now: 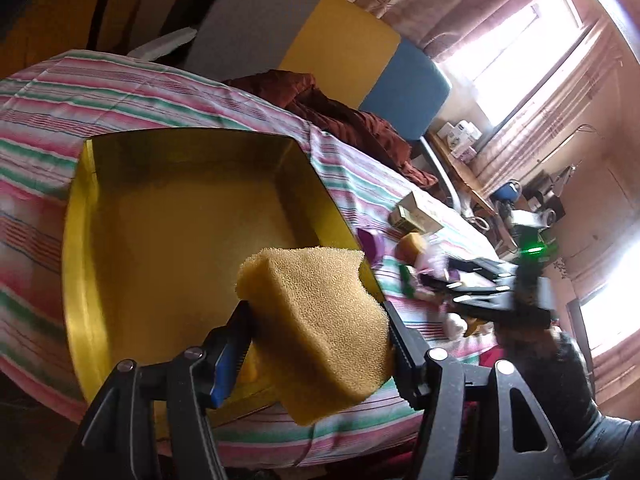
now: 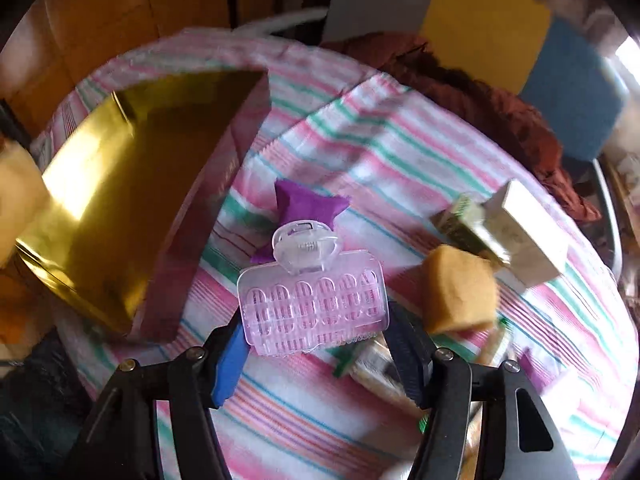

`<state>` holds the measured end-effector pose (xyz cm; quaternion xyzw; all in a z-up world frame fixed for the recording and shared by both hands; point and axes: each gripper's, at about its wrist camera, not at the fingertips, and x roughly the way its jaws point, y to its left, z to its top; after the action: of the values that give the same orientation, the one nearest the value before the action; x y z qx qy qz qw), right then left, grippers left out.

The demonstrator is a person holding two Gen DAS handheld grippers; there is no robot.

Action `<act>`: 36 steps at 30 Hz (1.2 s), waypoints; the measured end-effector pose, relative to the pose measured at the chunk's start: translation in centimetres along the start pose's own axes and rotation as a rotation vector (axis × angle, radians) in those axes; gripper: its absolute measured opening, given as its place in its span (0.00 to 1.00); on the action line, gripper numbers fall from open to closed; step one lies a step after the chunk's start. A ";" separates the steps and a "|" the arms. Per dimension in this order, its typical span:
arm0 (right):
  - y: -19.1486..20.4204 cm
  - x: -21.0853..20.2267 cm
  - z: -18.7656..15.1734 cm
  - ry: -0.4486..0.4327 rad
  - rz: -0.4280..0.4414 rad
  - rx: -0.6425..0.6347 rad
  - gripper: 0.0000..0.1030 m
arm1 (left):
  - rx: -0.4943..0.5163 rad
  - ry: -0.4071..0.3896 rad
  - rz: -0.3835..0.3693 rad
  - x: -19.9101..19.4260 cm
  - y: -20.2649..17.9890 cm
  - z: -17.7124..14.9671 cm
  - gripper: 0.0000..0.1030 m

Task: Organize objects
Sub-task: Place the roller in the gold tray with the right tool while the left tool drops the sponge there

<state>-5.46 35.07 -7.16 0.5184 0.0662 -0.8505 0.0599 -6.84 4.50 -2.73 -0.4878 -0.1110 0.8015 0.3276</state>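
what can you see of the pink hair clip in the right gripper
The pink hair clip is translucent plastic: a slotted, ribbed rectangular body with a clear rounded handle and small spring on top. It sits between the right gripper fingers, handle pointing away from the camera, above the striped cloth. Both pads appear to touch its sides.

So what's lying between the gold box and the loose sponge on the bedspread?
In the right wrist view, a purple star-shaped piece lies on the striped cloth between the gold box and the loose sponge; the pink hair clip hangs there too.
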 end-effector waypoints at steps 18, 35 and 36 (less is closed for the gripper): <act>10.6 0.7 13.4 -0.103 0.041 0.080 0.67 | -0.101 -0.051 0.231 -2.7 7.1 -2.5 0.65; 11.7 -0.4 9.5 -0.175 -0.022 0.105 0.88 | -0.027 -0.043 0.360 -3.4 7.3 -3.7 0.70; 11.5 -0.5 9.0 -0.172 0.007 0.136 0.88 | -0.022 -0.043 0.369 -3.6 7.3 -3.8 0.72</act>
<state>-11.18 22.22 -3.20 0.4466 0.0014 -0.8941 0.0331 -5.52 -3.83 -5.70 -0.4864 -0.0352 0.8569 0.1671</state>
